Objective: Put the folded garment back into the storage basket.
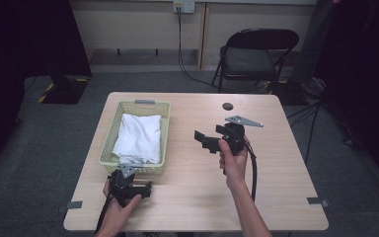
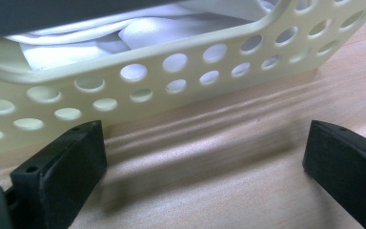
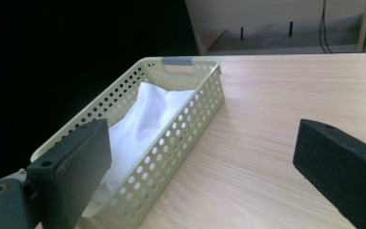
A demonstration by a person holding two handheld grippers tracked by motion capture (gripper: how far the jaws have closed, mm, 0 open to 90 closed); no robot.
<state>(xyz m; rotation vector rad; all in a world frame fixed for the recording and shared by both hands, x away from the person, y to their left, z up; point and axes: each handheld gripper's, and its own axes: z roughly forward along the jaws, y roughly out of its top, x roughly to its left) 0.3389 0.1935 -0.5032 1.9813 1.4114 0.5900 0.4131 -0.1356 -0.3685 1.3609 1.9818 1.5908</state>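
White folded cloth (image 1: 139,137) in pale-yellow perforated plastic basket (image 1: 164,129); left gripper (image 1: 148,188) at its 6 o'clock, right gripper (image 1: 201,138) at 3, both jaws apart, empty.

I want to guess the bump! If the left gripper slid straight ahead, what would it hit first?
Most likely the pale yellow perforated plastic basket: the open left gripper faces its side wall just ahead over bare wooden table.

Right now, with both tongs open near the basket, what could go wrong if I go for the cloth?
1. The left tongs sit low against the basket wall; pushing forward may shove the light basket instead of clearing its rim.
2. The white cloth lies folded loosely; a one-sided pinch could drag it unfolded over the rim.
3. The right tongs approaching from the side could bump the wall.
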